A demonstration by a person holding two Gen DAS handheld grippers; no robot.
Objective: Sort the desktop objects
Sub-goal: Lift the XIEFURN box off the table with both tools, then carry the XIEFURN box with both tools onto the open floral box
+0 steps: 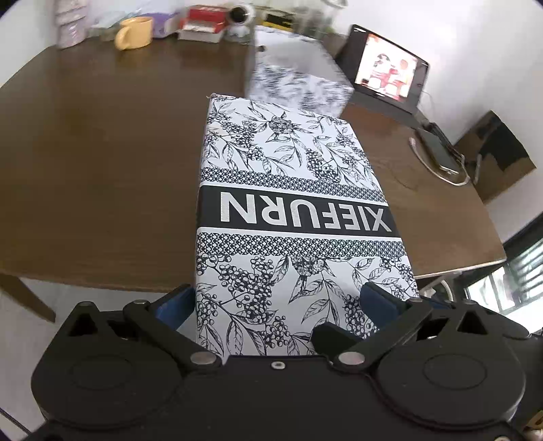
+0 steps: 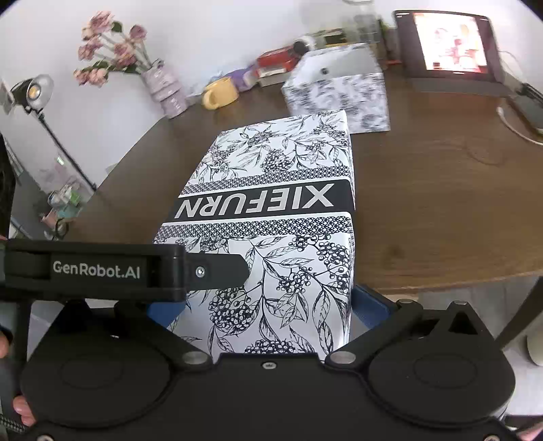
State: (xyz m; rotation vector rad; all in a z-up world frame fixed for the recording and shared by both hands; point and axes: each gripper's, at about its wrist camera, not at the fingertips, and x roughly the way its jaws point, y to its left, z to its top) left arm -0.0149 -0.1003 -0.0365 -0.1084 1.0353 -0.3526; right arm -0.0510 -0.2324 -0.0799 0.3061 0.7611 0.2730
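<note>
A white box lid with black floral print and the word XIEFURN (image 1: 292, 217) is held flat above the near edge of the brown table (image 1: 101, 163). My left gripper (image 1: 288, 305) is shut on the lid's near end, blue pads on both sides. My right gripper (image 2: 268, 305) is shut on the same lid (image 2: 271, 210) from the other side of that end. The left gripper's body (image 2: 95, 269) shows at the left of the right wrist view. The matching open box (image 2: 339, 88) stands on the table just beyond the lid, also in the left wrist view (image 1: 298, 78).
A yellow mug (image 1: 134, 32), red books (image 1: 203, 23), a small white camera (image 1: 241, 20) and a vase of pink flowers (image 2: 163, 84) line the table's back. A lit tablet (image 1: 390, 69) stands at right, a phone with cable (image 1: 441, 152) near it. A floor lamp (image 2: 34, 91) stands left.
</note>
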